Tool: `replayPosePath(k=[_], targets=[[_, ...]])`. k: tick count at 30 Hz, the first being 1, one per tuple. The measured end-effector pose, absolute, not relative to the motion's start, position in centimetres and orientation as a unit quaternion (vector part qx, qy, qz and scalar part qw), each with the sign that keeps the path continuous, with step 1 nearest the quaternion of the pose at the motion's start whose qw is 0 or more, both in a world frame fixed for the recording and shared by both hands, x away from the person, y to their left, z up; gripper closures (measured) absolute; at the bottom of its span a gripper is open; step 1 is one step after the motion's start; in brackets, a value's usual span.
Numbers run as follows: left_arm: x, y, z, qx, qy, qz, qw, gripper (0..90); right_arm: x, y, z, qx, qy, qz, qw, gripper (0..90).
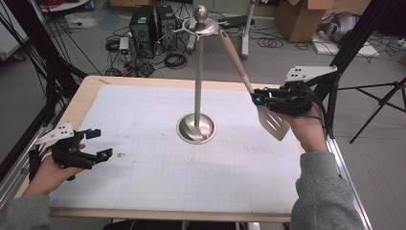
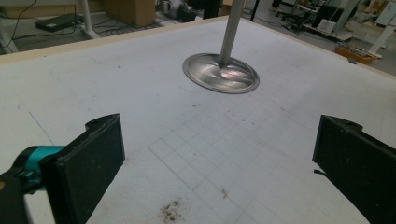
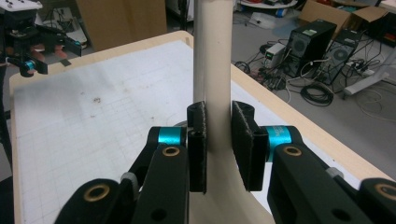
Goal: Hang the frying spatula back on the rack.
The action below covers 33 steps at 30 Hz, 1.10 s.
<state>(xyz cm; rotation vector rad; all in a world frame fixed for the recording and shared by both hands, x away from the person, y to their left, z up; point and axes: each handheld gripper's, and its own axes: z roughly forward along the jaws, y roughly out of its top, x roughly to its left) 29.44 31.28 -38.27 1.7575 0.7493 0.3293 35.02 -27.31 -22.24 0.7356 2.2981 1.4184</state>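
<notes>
Right claw (image 3: pixel 218 140) clamped on spatula (image 1: pixel 249 88) neck, handle tip at rack (image 1: pixel 197 72) hook; left claw (image 2: pixel 219 163) released over counter (image 2: pixel 140 93); hanging or unhooking underway, needing steady lift next.

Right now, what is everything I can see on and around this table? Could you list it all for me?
Slotted spatula: one, pale blade with wooden handle, held tilted at the table's right, its handle end up at the stand's top ring.
Utensil stand: one, silver metal, upright at mid-table, round base, ball on top.
Table mat: one, white with a fine grid, covering the wooden table top.
Computer towers: two, black, on the floor behind the table among cables.
Cardboard boxes: brown, on the floor at the back right.
Left gripper: one, black, open, near the table's left edge.
Right gripper: one, black, closed on the spatula's handle.
</notes>
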Motion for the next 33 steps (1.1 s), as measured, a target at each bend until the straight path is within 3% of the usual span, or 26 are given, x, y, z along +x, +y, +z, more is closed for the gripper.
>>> replayPosePath(k=[33], targets=[[29.3, 31.4, -38.2, 0.742, 0.320, 0.137, 0.572, 2.6, 37.0, -24.6, -24.0, 0.259, 0.818, 0.488, 0.160, 77.0]])
